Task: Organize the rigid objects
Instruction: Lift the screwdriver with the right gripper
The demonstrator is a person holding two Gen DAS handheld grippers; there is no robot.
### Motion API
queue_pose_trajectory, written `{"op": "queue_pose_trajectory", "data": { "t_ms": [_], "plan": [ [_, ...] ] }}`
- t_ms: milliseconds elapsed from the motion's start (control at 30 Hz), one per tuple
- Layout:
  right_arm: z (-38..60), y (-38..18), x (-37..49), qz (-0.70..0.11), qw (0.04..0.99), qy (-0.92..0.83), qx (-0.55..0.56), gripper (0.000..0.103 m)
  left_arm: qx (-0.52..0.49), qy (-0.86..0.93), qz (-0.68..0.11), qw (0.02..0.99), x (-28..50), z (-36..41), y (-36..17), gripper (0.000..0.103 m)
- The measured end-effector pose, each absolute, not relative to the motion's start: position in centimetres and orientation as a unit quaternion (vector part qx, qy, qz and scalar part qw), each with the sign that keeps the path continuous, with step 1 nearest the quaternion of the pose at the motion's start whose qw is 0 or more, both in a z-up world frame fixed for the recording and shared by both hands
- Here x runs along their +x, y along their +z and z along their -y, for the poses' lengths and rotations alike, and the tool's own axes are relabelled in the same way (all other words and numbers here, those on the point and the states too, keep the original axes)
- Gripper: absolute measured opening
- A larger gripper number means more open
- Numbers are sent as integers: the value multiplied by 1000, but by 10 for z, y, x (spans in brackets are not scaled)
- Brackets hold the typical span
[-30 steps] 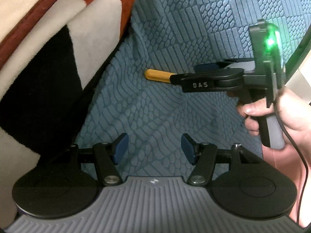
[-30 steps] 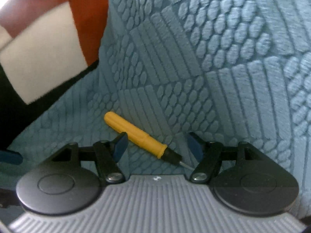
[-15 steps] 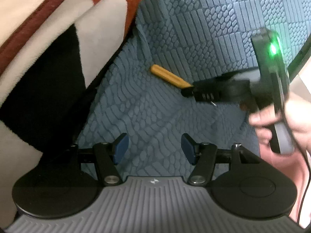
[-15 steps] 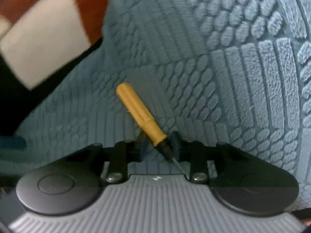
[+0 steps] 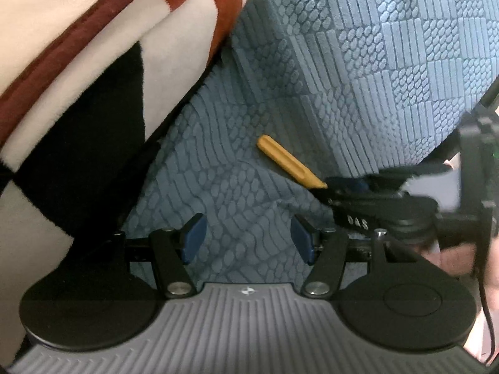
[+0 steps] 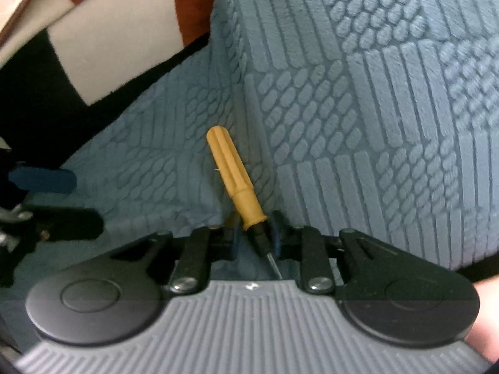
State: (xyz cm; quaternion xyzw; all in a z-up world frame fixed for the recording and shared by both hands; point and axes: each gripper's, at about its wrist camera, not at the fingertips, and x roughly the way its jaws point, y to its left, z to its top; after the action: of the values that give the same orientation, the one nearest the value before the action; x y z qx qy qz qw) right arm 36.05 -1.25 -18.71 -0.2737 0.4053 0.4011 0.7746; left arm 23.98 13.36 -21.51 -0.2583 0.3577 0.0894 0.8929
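Note:
A screwdriver (image 6: 234,177) with a yellow handle and a black collar sits between my right gripper's (image 6: 254,238) blue pads, which are shut on the collar just below the handle. The handle points away from me over the blue textured sofa cover; the thin metal shaft runs back under the gripper body. In the left wrist view the same screwdriver (image 5: 288,162) sticks out of the right gripper (image 5: 340,187) at the right. My left gripper (image 5: 248,238) is open and empty, low over the sofa seat.
A cream, black and rust-red blanket (image 5: 93,62) lies on the left, also in the right wrist view (image 6: 103,46). The blue sofa back (image 5: 389,46) rises behind. One left gripper pad (image 6: 42,180) shows at the right view's left edge.
My right gripper closed on the screwdriver's collar and turned it so the handle points away. It has moved nearer to the left gripper. The left gripper stayed open.

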Motion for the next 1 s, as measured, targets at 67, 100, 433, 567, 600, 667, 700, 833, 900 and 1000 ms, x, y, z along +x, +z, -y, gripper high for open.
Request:
{"op": "queue_pose_trajectory", "data": {
  "t_ms": [67,100,433,567,600,667,700,833,900,1000],
  "plan": [
    [20,-184,353,-409,780,394,-263,24,-265,90,-360,890,239,-136,-216,66],
    [24,-182,348,-409,784,388,-258,24,-269,90,-362,888,238,-137,-216,66],
    [63,-144,312,-381,838,333,-207,24,-270,86,-358,890,232,-138,-209,66],
    [69,-143,306,-368,853,318,-193,23,-268,86,-356,891,230,-133,-207,66],
    [71,-141,303,-363,856,317,-186,22,-267,87,-355,892,229,-132,-205,66],
    [73,-137,304,-359,862,317,-167,22,-265,85,-352,894,228,-129,-203,66],
    [70,-137,303,-356,864,316,-165,22,-263,85,-350,895,227,-126,-201,66],
    [75,-126,296,-350,868,320,-145,21,-263,84,-348,896,223,-120,-197,66],
    [78,-125,293,-348,871,318,-135,21,-261,83,-347,897,222,-118,-196,66],
    [84,-128,288,-356,874,310,-116,21,-260,81,-347,897,218,-117,-195,66]
  ]
}}
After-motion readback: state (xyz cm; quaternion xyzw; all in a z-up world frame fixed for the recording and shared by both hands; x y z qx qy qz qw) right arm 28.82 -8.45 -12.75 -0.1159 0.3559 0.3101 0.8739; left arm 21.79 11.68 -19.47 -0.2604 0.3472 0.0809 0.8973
